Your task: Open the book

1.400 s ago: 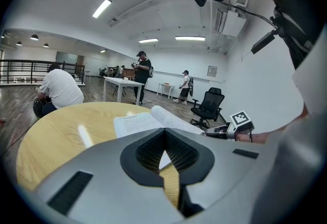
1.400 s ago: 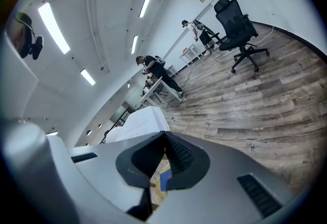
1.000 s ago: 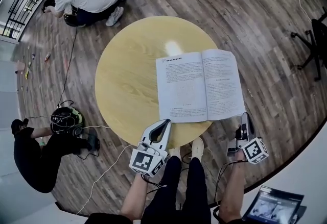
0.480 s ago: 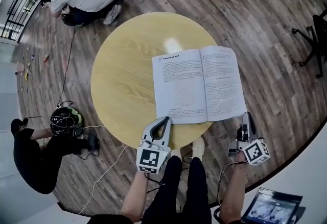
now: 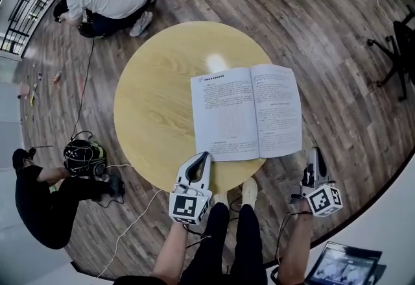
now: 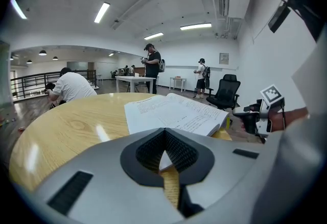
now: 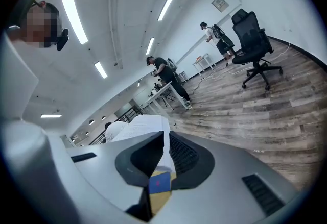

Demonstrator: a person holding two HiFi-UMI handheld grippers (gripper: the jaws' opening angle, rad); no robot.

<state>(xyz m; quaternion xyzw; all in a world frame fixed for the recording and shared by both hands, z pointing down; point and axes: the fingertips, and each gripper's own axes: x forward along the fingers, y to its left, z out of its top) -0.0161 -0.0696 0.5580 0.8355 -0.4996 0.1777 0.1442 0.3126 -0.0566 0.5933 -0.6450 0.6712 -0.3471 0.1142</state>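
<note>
Your left hand-held gripper point(image 5: 205, 156) was pinched closed at the counter point(image 5: 155, 102) edge, with the book point(image 5: 246, 111) lying open just ahead of it. Your right hand-held gripper point(image 5: 315, 154), beside the book's near corner, was opening: a thin slit, nothing inside.

Right gripper point(image 7: 166, 133): jaws opening, a narrow slit apart, nothing between them. White page of book point(image 7: 143, 125) beyond the tips, at 11 o'clock. Black office chair point(image 7: 254, 44) at 2 o'clock on wood floor point(image 7: 265, 110).
</note>
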